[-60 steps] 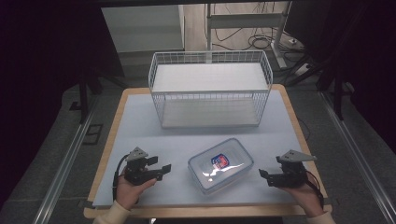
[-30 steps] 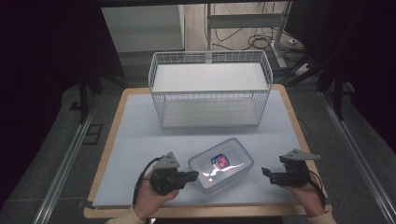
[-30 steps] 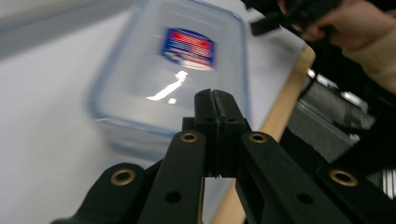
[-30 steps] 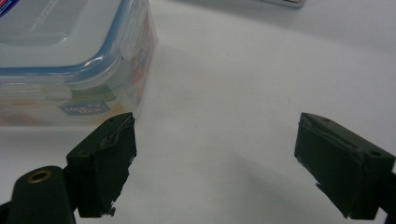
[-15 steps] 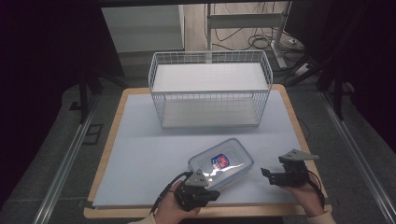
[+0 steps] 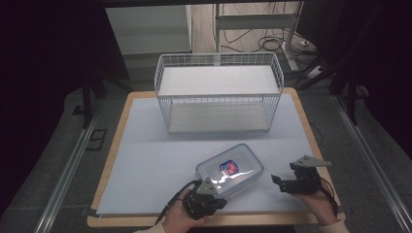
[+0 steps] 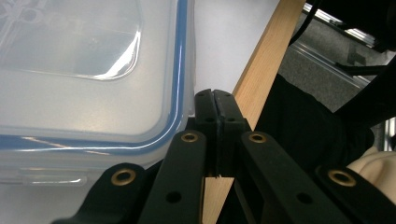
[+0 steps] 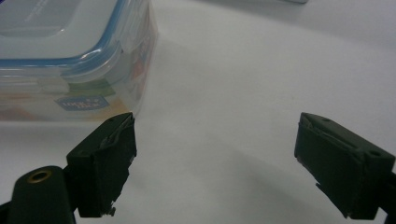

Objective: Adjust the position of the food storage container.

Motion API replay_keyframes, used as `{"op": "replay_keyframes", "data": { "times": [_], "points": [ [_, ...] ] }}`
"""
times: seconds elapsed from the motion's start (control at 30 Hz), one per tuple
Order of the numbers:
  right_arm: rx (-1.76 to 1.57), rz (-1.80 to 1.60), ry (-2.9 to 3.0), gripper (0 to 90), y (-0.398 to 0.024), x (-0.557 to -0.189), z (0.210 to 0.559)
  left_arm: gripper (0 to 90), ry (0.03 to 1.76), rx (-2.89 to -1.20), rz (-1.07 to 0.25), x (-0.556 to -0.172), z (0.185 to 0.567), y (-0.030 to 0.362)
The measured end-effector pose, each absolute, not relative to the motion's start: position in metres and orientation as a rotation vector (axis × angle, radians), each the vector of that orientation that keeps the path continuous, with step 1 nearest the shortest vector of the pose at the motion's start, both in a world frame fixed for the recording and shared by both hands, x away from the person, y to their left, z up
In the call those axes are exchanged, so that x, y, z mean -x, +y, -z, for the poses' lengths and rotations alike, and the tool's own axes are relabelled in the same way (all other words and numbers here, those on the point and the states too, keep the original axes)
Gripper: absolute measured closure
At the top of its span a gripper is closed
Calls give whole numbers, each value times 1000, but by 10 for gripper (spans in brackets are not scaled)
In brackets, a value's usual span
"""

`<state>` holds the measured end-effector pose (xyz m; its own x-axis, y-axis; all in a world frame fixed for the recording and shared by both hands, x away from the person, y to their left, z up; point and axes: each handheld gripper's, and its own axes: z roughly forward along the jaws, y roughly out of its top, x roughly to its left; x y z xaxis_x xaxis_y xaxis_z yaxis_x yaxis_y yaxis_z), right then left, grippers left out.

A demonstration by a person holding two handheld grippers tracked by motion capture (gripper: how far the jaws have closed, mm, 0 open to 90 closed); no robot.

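- Two grippers are placed around one box [image 6: 229, 170], which lies flat on the worktop [image 6: 145, 160] near its front edge, lid still on, in front of the wire basket [image 6: 218, 92].
- Little of the work appears done, as judged from these views: the box is neither gripped nor lifted, and the basket is seen empty.
- The left gripper [image 6: 210, 200] is held at the box's near left corner; its fingers [image 7: 215, 109] are pressed fully together with nothing between them, just beside the lid's blue-seamed rim.
- The right gripper [image 6: 279, 183] is held just right of the box, apart from it, with its fingers [image 8: 105, 158] spread wide and nothing held.
- What is left, by this reading: a hold on the box or its lid clasps, then whatever move is meant for it.
- From the high view the whole layout is given: box, basket, both hands.
- From the left gripper view the shut fingers and the worktop's wooden edge [image 7: 261, 88] are made plain, which the high view leaves too small to judge.
- From the right gripper view the box's printed side label [image 8: 79, 103] and the bare gap between box and fingers are shown.
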<state>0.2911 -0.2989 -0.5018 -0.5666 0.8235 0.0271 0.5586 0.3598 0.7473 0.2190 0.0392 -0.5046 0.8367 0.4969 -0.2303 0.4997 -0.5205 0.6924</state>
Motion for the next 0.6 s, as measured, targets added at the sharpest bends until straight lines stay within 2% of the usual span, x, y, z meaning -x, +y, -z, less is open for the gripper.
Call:
{"op": "replay_keyframes", "data": {
  "times": [0.23,0.6],
  "points": [
    [-1208,-1041,2276,130,-298,-290,501,900,743,-2188,10,-222,505,50],
    [-1206,-1038,2277,130,-299,-291,501,900,839,-2132,24,-241,507,89]
  ]
}}
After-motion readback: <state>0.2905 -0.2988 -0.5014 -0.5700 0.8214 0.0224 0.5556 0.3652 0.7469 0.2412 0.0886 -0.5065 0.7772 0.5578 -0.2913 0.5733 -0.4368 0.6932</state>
